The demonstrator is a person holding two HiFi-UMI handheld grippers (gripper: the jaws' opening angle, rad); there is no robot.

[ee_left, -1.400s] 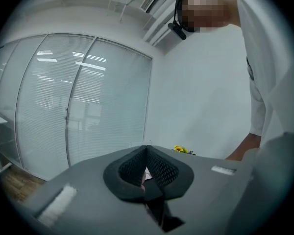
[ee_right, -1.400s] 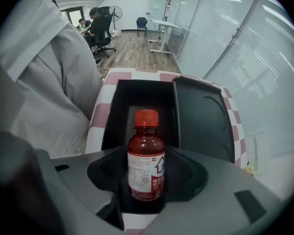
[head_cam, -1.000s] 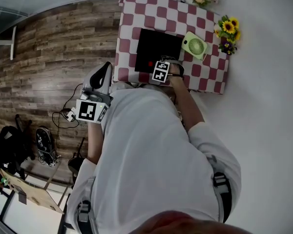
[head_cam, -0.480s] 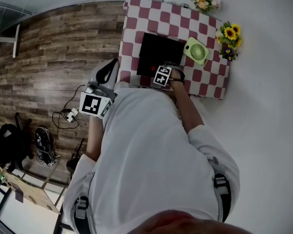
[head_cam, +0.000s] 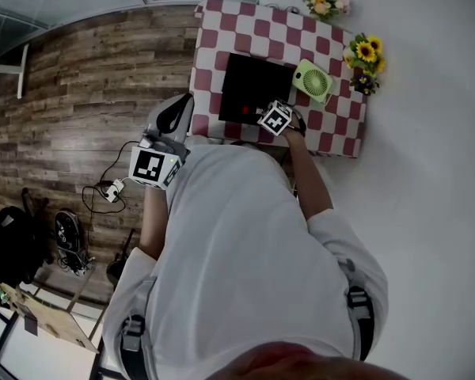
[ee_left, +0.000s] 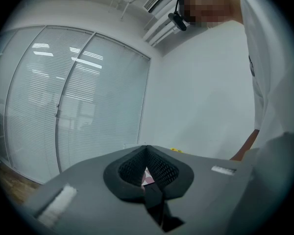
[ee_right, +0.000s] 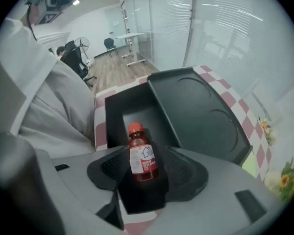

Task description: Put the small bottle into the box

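A small red-capped bottle point(ee_right: 141, 158) of red liquid lies inside the open black box point(ee_right: 121, 106), cap pointing away from me. My right gripper point(ee_right: 143, 174) is open over the box, its jaws on either side of the bottle with a narrow gap at each side. The head view shows the box point(head_cam: 253, 81) on the checkered table point(head_cam: 222, 22), a red spot of the bottle point(head_cam: 245, 111) near its front edge, and the right gripper point(head_cam: 261, 115) just beside it. My left gripper point(head_cam: 174, 117) is shut on nothing and hangs off the table's left side, over the wooden floor.
The box's lid point(ee_right: 198, 106) stands open to the right. A green fan point(head_cam: 313, 80) lies right of the box. Flowers point(head_cam: 364, 54) stand at the table's right edge. Cables point(head_cam: 111, 187) lie on the floor at left.
The right gripper's marker cube has turned and shifted slightly right at the box's front edge. The bottle stays in the box. The left gripper has barely moved.
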